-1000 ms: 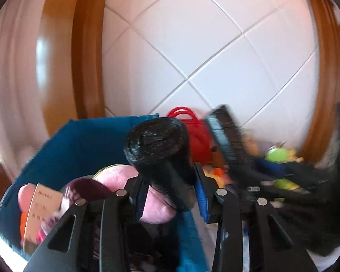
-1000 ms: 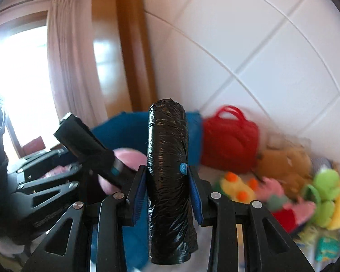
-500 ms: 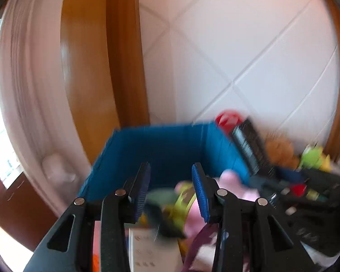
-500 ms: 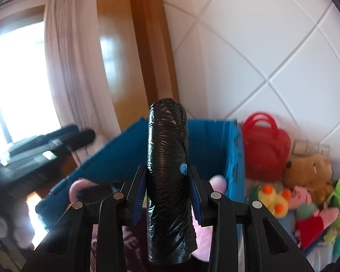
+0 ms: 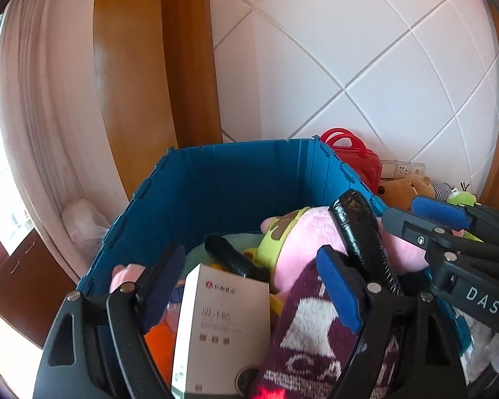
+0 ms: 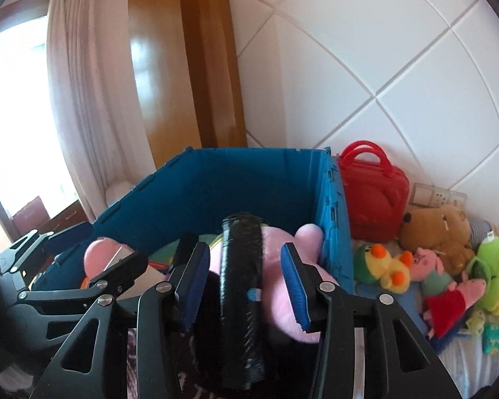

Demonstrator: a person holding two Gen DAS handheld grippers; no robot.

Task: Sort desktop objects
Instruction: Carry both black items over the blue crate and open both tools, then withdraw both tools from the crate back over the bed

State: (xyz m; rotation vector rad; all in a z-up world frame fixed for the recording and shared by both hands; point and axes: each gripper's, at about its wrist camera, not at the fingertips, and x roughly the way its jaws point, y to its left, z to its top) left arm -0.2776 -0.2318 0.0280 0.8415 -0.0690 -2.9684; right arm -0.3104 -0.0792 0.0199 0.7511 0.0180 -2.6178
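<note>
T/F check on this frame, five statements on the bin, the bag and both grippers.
1. The blue bin is empty. False: it holds a pink plush, a white box and more.
2. A red bag stands outside the bin. True.
3. The left gripper clamps a roll. False: its jaws have just been opening, with nothing between them; a loose black roll lies in the bin.
4. Another black roll is between the right gripper jaws. True; they have just been opening, pads clear of it.
5. The wall is bare brick. False: white tiles.
</note>
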